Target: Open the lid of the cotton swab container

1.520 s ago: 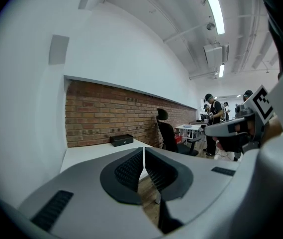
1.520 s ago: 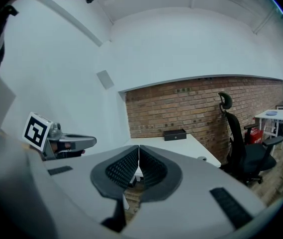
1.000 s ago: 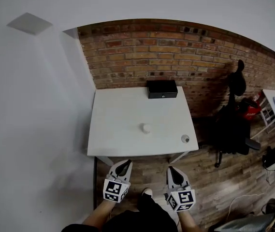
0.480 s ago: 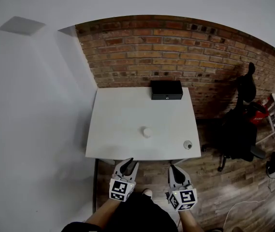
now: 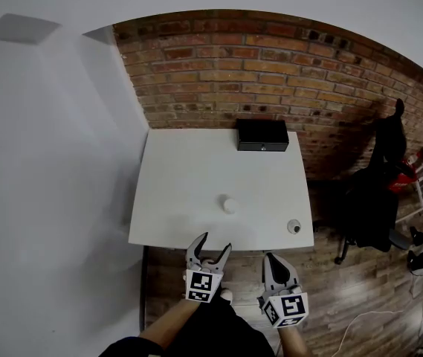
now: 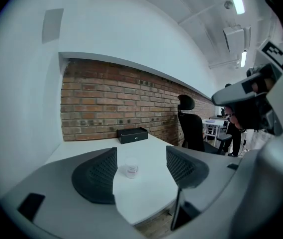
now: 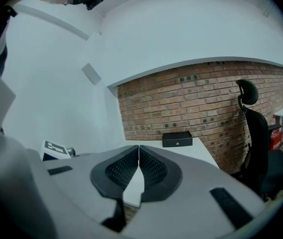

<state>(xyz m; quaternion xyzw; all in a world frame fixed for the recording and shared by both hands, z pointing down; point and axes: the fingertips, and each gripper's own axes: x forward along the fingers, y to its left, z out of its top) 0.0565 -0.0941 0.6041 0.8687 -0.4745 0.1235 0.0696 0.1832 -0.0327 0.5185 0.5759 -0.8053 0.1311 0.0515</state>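
Note:
The cotton swab container (image 5: 229,204) is a small white round tub with its lid on, standing near the front middle of the white table (image 5: 174,192). In the left gripper view the container (image 6: 131,170) shows far off between the jaws. My left gripper (image 5: 212,244) hovers at the table's front edge; its jaws have just been opening, stand wide apart and hold nothing. My right gripper (image 5: 273,259) hangs just off the front edge to the right, shut and empty. In the right gripper view its fingers (image 7: 153,169) meet.
A black box (image 5: 262,134) stands at the table's back edge against the brick wall. A small round grey object (image 5: 294,227) lies near the front right corner. A black office chair (image 5: 375,192) stands right of the table on the wooden floor.
Both grippers have come forward toward the table's front edge. The left gripper's jaws, shut a second ago, now stand wide apart. The right gripper stays shut.

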